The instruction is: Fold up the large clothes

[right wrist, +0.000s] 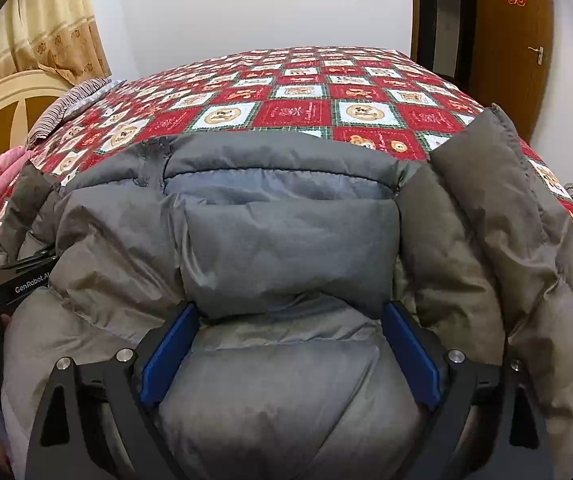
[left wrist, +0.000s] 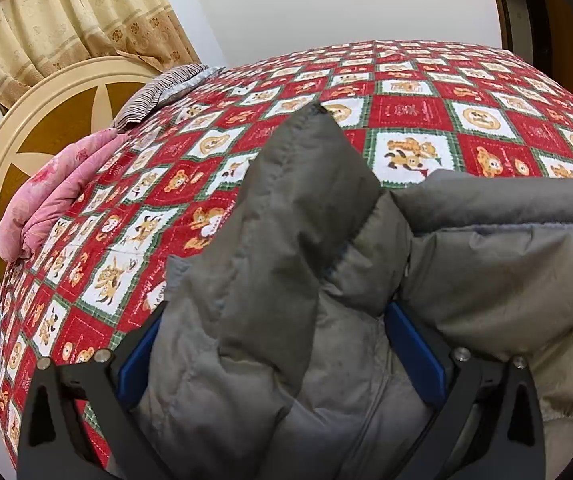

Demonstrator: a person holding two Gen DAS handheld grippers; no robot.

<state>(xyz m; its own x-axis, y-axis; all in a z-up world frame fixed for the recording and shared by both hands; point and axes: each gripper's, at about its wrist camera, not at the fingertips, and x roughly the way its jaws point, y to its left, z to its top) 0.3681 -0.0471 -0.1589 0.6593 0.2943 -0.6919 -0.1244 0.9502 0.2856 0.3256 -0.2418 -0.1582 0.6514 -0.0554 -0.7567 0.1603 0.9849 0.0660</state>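
Nearest each camera, a grey puffer jacket (right wrist: 286, 240) bulges between blue pads spread wide: the left gripper (left wrist: 282, 360) and the right gripper (right wrist: 290, 356) both stand open, pressed into the padding rather than pinching it. The jacket lies bunched at the near edge of the bed, on a red teddy-bear quilt (left wrist: 406, 112), one sleeve (left wrist: 302, 168) standing up. The fold looks barely begun; next, each gripper probably needs to close on an edge. Beyond, pink bedding (left wrist: 46, 200) and a round headboard (left wrist: 18, 132).

Red patchwork bedspread (left wrist: 406, 92), pink quilt (left wrist: 46, 196), striped pillow (left wrist: 158, 92), beige curtain (left wrist: 66, 12)
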